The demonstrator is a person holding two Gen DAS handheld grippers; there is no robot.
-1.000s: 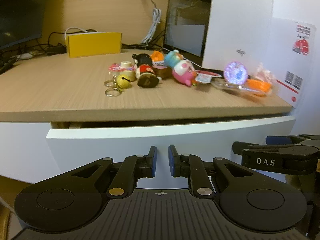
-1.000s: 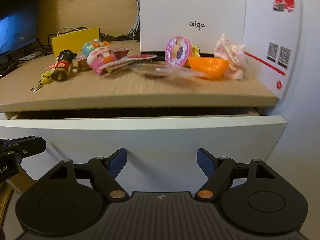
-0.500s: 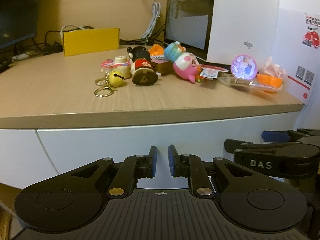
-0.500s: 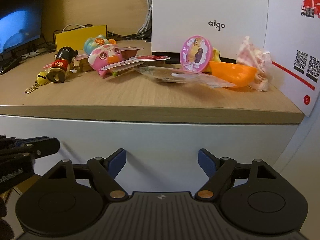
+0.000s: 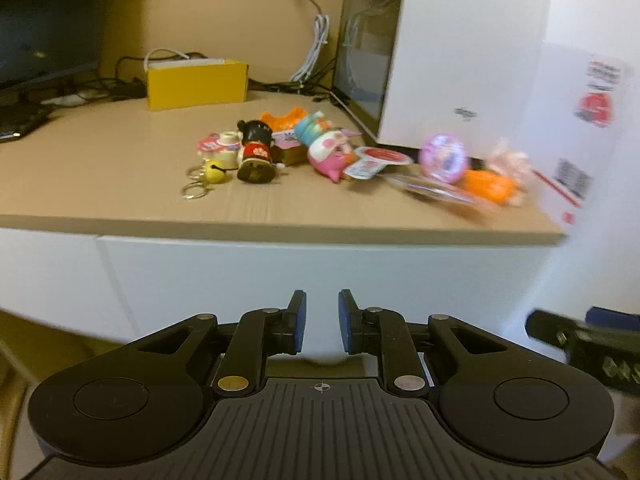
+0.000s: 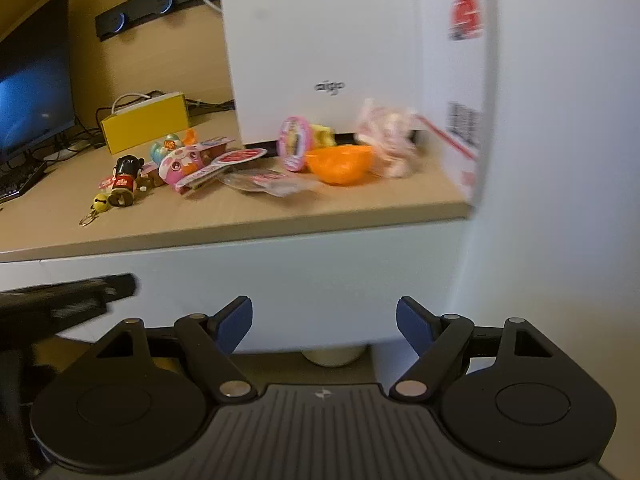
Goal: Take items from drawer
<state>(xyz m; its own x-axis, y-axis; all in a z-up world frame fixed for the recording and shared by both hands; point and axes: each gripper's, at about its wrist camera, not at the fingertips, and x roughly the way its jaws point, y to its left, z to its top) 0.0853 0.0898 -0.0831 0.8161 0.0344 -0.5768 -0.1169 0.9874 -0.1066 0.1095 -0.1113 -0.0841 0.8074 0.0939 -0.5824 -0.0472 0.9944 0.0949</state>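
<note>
Landmark: white drawer front (image 5: 320,264), flush under the desktop (image 5: 100,184) edge, no gap visible. My left gripper (image 5: 322,322) sits in front of it, approx centre; jaws nearly together, narrow gap, nothing held. My right gripper (image 6: 324,322) faces the drawer's right end; jaws spread wide, empty. Items lie on the desktop above the drawer: yellow bell keyring (image 5: 214,172), black-red figurine (image 5: 256,152), pink toy (image 5: 330,152), orange bowl (image 6: 340,164) w/ pink-white bundle (image 6: 386,140) touching it. White box (image 6: 320,40) stands behind them.

Left claw (image 5: 322,322) black, blue pads, brass and silver screws, ribbed grey housing, right claw (image 6: 324,322) alike
</note>
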